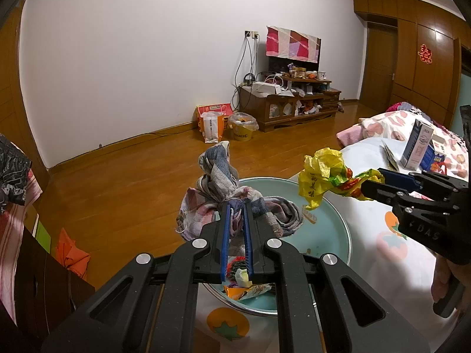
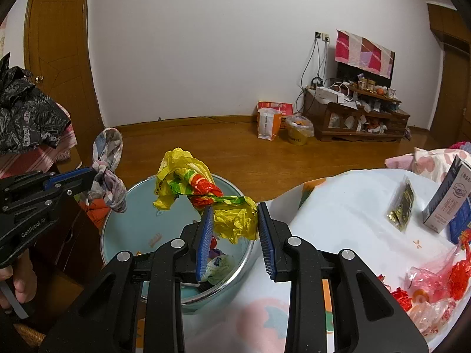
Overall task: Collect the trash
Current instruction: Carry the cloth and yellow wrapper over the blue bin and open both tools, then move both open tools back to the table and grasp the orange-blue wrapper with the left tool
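Note:
My left gripper point(image 1: 235, 204) is shut on a crumpled plaid cloth point(image 1: 216, 188), held above a pale blue basin point(image 1: 332, 220) that has wrappers lying in its bottom. My right gripper point(image 2: 234, 207) is shut on a crumpled yellow plastic wrapper point(image 2: 235, 220) with red and green print, also over the basin point(image 2: 123, 232). In the left wrist view the right gripper point(image 1: 372, 185) comes in from the right with the yellow wrapper point(image 1: 321, 173) hanging from its tips. In the right wrist view the left gripper point(image 2: 91, 178) stands at the left with the cloth point(image 2: 109, 170).
A table with a white fruit-print cover point(image 2: 338, 206) holds a milk carton point(image 2: 450, 197), a dark packet point(image 2: 401, 206) and pink and red wrappers point(image 2: 432, 282). Beyond lie a wooden floor point(image 1: 132, 173), bags, a yellow bucket point(image 1: 243, 126) and a TV cabinet point(image 1: 294, 103).

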The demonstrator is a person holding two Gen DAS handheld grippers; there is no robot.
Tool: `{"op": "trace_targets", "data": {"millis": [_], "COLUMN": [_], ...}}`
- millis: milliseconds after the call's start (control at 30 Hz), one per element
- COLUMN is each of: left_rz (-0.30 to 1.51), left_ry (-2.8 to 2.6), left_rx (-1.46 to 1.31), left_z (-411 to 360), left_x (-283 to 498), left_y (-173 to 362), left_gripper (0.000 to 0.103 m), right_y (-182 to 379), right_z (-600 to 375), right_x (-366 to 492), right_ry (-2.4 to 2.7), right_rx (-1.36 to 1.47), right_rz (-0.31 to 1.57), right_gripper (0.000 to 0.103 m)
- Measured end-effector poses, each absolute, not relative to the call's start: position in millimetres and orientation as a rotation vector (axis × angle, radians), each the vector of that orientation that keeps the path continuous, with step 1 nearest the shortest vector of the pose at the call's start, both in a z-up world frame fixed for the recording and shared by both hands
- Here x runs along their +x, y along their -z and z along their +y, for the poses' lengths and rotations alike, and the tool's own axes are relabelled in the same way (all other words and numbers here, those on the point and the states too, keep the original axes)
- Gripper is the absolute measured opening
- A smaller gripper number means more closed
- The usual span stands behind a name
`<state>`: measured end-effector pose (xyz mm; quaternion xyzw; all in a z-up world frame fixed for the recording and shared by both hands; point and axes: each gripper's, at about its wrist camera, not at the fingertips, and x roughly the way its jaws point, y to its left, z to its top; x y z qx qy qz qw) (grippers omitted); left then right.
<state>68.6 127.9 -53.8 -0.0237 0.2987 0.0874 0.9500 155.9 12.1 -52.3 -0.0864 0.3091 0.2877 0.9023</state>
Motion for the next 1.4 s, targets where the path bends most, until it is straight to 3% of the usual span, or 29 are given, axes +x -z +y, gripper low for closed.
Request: {"op": "trace_targets", "data": {"millis": [700, 1100, 1267, 1400], "left_rz": [0.61, 0.632, 0.653, 0.683], "left_ry": [-0.178, -0.163, -0.136, -0.077], "left_rx": [-0.061, -0.053, -0.036, -0.009], "left_z": [130.5, 121.6, 103.8, 75.5], "left_x": [68.8, 71.5, 71.4, 73.5], "left_y": [52.4, 60.1, 68.0, 75.2], "left_gripper": [0.01, 0.036, 0.054, 0.058], "right_y": [52.6, 54.9, 45.3, 37.4], "right_z": [18.0, 11.6, -14.5, -61.3], "right_x": [155.6, 154.4, 137.8, 119.2], "right_ry": [-0.603, -0.593, -0.557, -0.48], "right_rx": [-0.187, -0.176, -0.178, -0.175], "right_rz": [0.642, 0.653, 0.64, 0.635], "right_gripper": [0.031, 0.044, 0.051, 0.055]}}
